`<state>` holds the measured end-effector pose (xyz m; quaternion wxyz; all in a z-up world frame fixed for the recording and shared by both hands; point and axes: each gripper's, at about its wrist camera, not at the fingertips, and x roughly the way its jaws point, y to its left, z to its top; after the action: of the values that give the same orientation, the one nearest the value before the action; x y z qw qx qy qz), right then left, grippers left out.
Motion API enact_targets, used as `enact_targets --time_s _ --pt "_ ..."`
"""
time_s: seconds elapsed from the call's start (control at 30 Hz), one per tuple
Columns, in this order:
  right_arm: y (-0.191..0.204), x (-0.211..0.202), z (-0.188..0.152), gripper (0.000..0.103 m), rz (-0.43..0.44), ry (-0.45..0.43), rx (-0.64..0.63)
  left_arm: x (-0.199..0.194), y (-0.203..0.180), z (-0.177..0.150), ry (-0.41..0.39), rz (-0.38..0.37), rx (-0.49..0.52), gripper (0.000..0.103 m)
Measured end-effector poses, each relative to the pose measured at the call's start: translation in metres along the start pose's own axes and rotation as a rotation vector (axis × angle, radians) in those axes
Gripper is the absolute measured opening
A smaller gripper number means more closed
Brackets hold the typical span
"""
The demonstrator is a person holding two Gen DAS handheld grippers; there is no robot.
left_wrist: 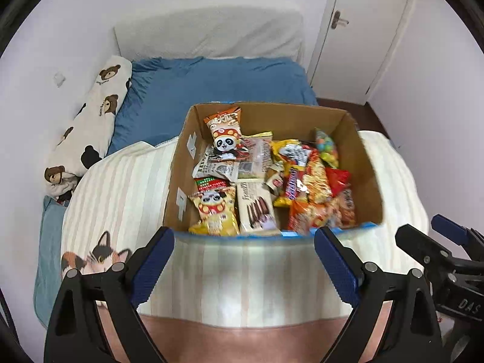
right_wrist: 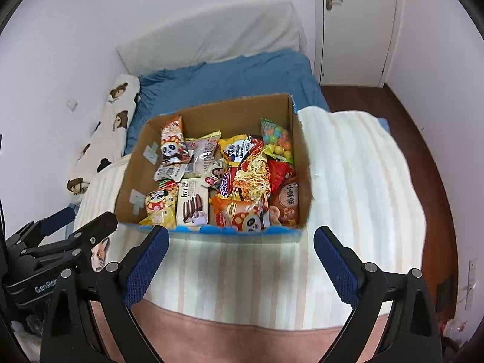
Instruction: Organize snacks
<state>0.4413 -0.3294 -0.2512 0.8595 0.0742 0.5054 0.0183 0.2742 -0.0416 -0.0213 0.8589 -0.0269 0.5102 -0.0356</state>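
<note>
- The left gripper [left_wrist: 244, 267] and the right gripper [right_wrist: 241, 267] are both spread wide and hold nothing.
- The box [left_wrist: 361, 163] full of snacks [left_wrist: 257, 178] sits just ahead of both, on the striped blanket [left_wrist: 121, 187].
- It looks like sorting has not started; next, one gripper must reach in and pinch one packet.
- Packets overlap, so lower ones are hidden.

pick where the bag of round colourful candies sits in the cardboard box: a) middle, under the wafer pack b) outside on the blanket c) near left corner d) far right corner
d: the candy bag leans by the right wall at the far end of the cardboard box.
</note>
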Motion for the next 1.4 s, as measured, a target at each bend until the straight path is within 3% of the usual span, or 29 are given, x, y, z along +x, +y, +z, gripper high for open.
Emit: enact_targets --time_s 0.43,0.77,1.1,1.2,1.4 --pt "0.007 -0.115 -0.062 0.102 -0.016 -0.168 -0.029 -0.109 -0.004 -0.058 -0.173 0.016 -0.017 0.095" --pt "0.017 -0.179 -0.092 0.102 -0.018 -0.252 -0.065 -0.154 -0.004 -0.078 -0.242 0.042 -0.009 0.095" --pt "0.013 -0.192 -0.093 0.103 -0.053 -0.306 -0.064 -0.163 -0.011 -0.081 -0.3 0.057 0.012 0.095" --pt "0.011 -0.186 -0.088 0.103 -0.068 -0.311 -0.056 -0.159 -0.012 -0.079 -0.301 0.059 0.017 0.103" --pt "0.008 -0.165 -0.076 0.103 -0.111 -0.311 -0.047 -0.141 -0.011 -0.069 -0.307 0.078 0.005 0.103"
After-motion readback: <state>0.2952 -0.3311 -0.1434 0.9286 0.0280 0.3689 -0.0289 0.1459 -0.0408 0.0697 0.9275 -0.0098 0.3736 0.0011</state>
